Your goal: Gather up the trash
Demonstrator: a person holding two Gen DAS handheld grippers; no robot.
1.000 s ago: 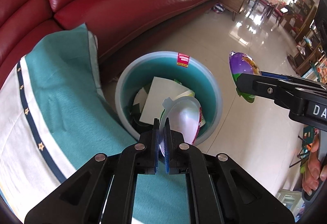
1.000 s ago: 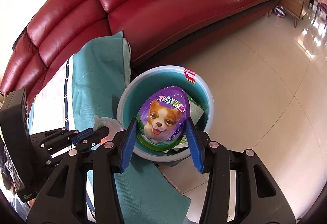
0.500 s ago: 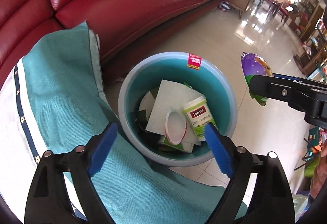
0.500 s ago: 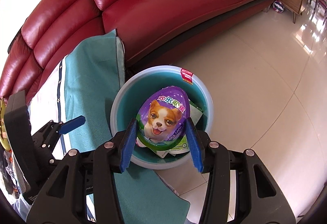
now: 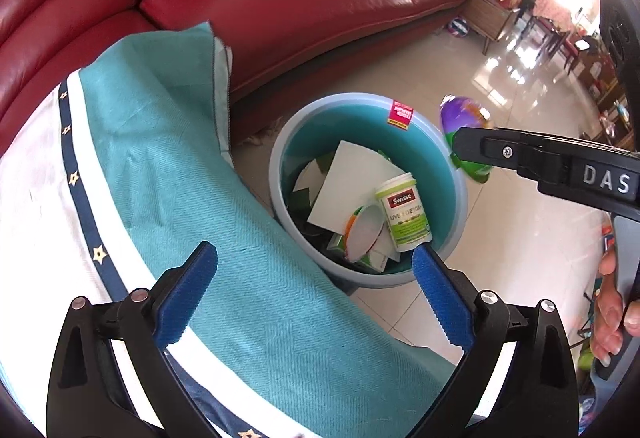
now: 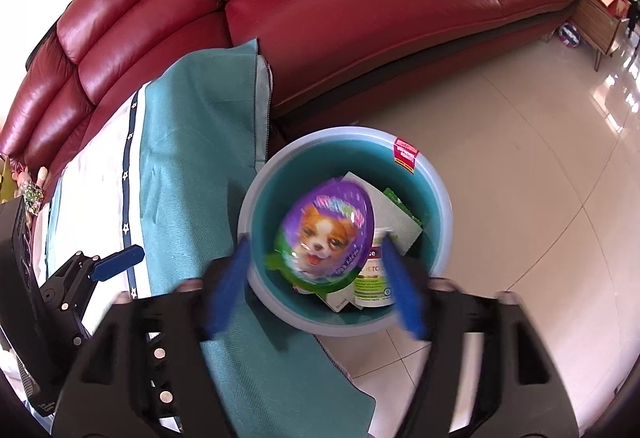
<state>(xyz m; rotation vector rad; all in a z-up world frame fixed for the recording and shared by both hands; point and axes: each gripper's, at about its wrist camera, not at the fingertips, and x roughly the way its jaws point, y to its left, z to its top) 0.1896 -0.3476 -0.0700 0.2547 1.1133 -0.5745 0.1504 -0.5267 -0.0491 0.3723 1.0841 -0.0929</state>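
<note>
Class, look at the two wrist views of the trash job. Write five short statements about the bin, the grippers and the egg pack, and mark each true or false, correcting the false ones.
1. The left gripper is open with nothing between its pads. True.
2. The right gripper clamps the egg pack. False: its jaws have just been opening, and the pads stand clear of the pack, which is above the bin.
3. A white Swisse bottle lies in the bin. True.
4. The bin stands on the sofa. False: it stands on the tiled floor, in front of the sofa.
5. The bin is empty. False: it holds paper, the bottle and a cup.
</note>
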